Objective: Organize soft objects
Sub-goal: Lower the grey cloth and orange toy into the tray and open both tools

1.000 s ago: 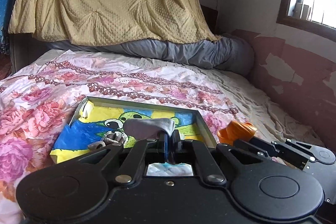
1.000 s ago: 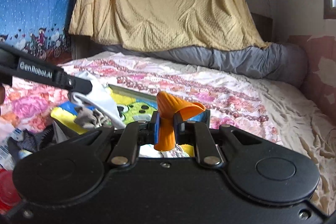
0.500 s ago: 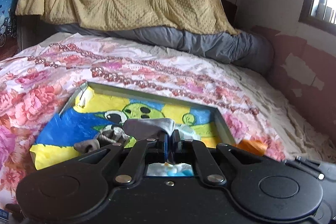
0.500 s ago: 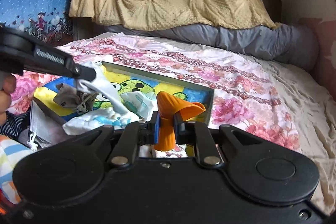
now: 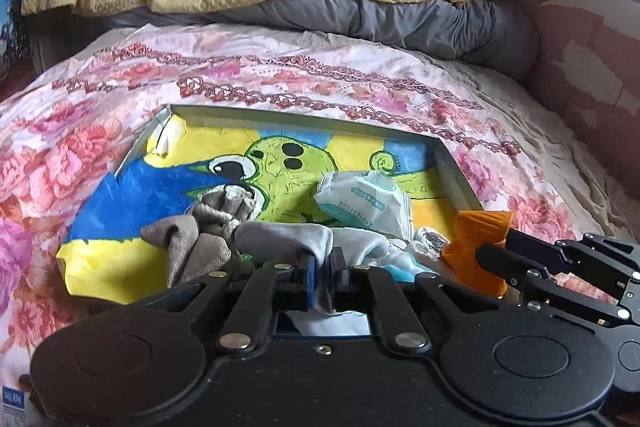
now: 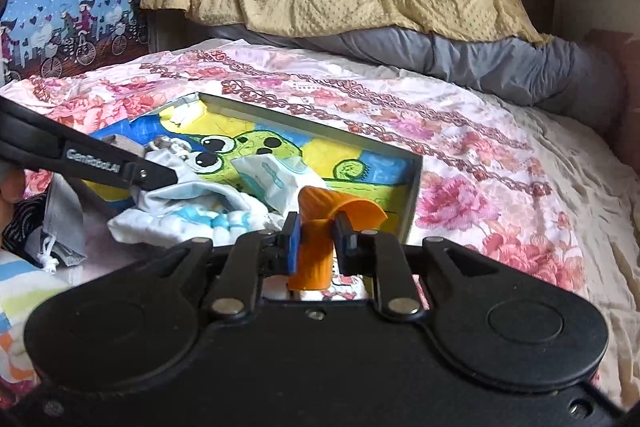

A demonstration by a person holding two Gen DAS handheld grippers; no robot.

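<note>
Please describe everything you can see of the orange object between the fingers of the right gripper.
The orange object looks like soft ribbed rubber or silicone: a tube-like stem that flares into a folded cup at the top. It stands roughly upright between the fingers of the right gripper, whose jaws are opening around it. It is over the near right corner of the tray on the bed.

The tray's [image 5: 452, 167] far half is lying open; a wipes packet [image 5: 360, 203], brown cloth [image 5: 200, 231] and white bundle [image 6: 192, 211] are crowding its near edge.
</note>
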